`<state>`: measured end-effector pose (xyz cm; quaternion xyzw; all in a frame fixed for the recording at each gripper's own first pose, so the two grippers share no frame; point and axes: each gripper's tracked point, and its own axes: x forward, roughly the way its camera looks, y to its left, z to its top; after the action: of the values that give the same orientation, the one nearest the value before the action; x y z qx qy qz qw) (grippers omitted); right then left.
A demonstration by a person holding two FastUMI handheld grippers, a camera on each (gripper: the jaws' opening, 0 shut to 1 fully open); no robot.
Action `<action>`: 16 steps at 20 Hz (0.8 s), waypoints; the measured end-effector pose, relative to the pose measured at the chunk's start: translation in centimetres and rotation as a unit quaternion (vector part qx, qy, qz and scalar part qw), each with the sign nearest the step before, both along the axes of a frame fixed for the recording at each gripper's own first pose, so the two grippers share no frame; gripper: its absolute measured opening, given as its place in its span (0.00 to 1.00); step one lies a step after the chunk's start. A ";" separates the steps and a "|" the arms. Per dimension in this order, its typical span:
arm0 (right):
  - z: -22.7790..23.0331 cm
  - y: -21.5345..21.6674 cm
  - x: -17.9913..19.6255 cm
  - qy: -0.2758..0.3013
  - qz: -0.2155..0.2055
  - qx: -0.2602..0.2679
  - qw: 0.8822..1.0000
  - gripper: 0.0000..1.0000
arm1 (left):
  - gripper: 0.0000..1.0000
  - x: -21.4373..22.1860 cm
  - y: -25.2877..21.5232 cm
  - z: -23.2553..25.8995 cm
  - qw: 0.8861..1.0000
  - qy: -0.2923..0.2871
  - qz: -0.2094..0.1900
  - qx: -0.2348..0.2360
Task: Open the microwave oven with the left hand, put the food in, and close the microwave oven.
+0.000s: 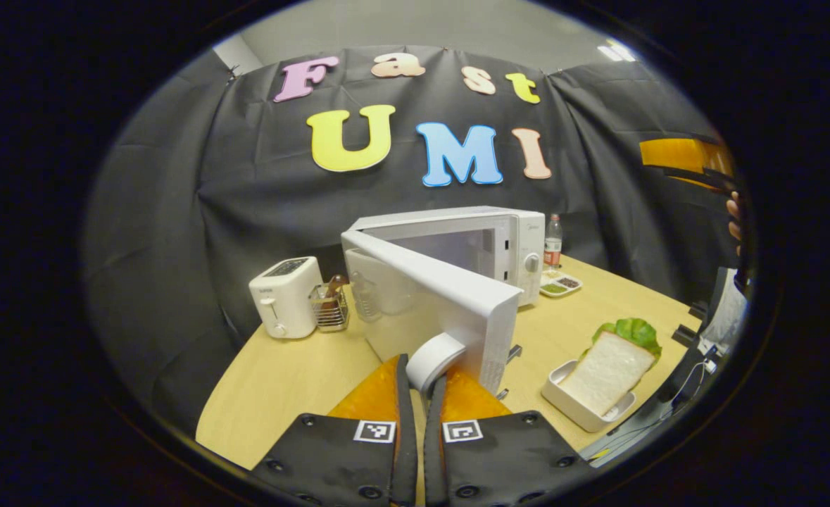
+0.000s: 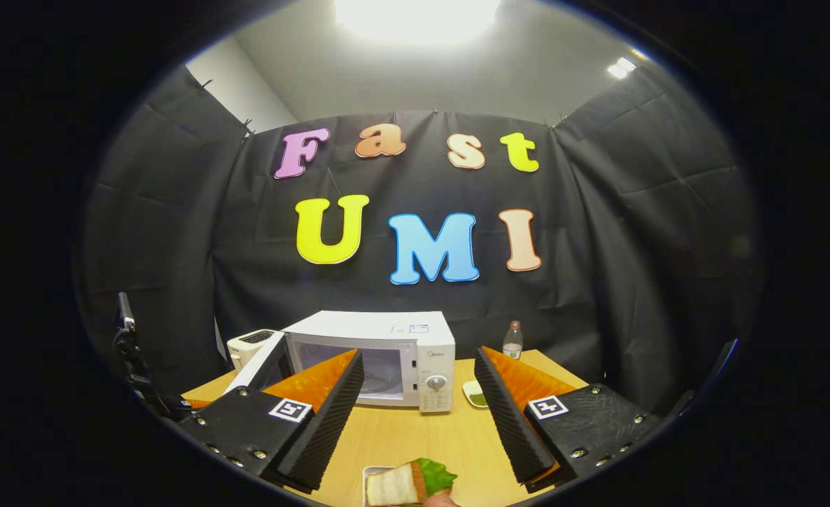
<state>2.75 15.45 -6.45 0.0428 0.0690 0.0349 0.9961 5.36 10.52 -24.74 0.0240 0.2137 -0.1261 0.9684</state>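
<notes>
Sandwich (image 2: 407,482) sits in its tray (image 2: 372,470) just below my spread right gripper (image 2: 418,415), seemingly lengthwise across; left gripper (image 1: 420,394) pinches the door handle (image 1: 434,359), microwave (image 2: 386,359) open ahead.

The left gripper view sits low and very close to the open door (image 1: 450,296) of the microwave (image 1: 485,243), looking along it toward the table's back edge. The right gripper view looks from higher and farther back, above the table's (image 2: 415,433) front edge, straight at the microwave (image 2: 393,352). Both share the microwave, toaster (image 1: 284,296), bottle (image 2: 512,339) and sandwich (image 1: 615,370).
</notes>
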 end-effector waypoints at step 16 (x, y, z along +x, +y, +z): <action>-0.8 2.6 0.9 0.038 0.066 -0.005 0.997 0.96 | 0.27 -3.8 9.3 1.7 0.984 -0.001 0.161 -0.075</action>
<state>3.61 18.10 -7.27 0.0350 0.1093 0.0983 0.9885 1.52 19.87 -22.99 -0.0834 0.2032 0.0153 0.9755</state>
